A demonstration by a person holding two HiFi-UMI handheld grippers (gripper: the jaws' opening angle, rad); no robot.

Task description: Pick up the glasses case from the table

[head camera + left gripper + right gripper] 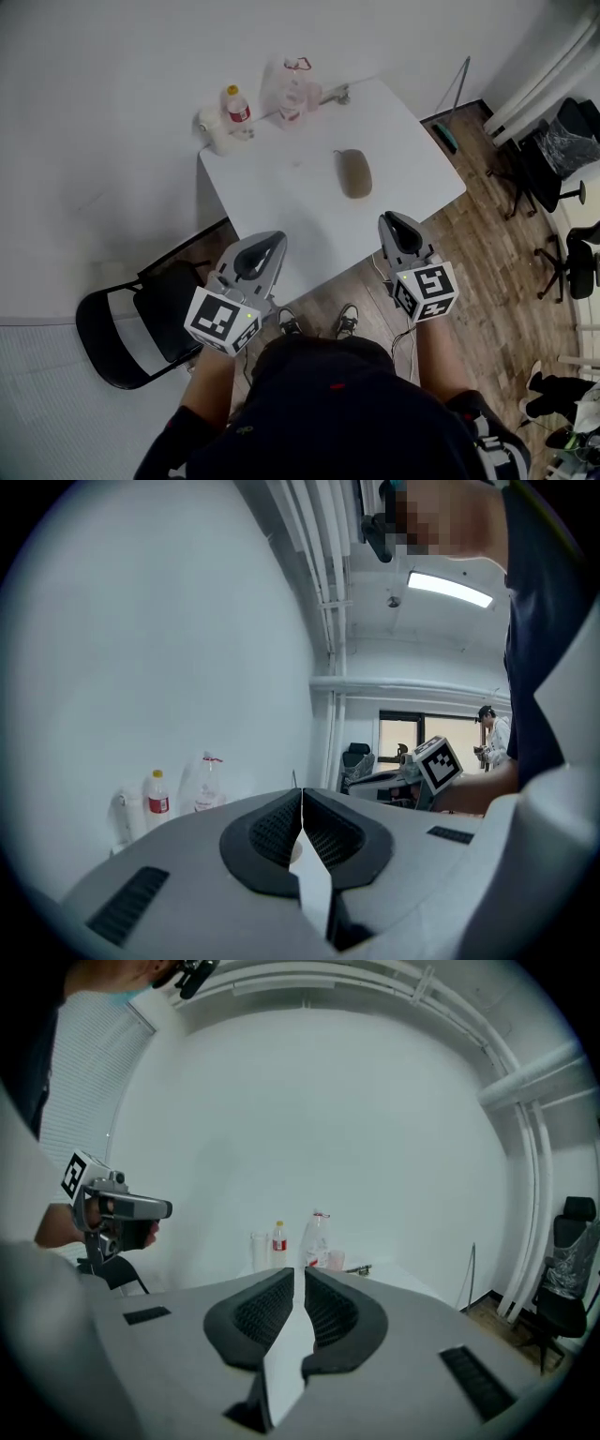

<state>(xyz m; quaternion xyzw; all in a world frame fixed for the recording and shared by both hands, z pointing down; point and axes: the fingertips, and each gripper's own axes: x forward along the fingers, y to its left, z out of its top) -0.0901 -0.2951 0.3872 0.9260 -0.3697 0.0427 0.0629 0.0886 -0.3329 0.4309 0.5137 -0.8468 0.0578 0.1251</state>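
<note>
The glasses case (354, 173) lies shut (contents hidden) on the white table (281, 192).

white table (272, 187) sits with its far edge at a plain white wall (103, 84), on a wood plank floor (487, 234). black chair (159, 309) just beside the table's near left corner, black office chairs (567, 253) well apart to the table's right, white pipes (548, 80) running along the wall past the table's far right corner. left gripper view shows a lit ceiling strip light (450, 588) overhead and a bright window (412, 738) off the table's right side.
</note>
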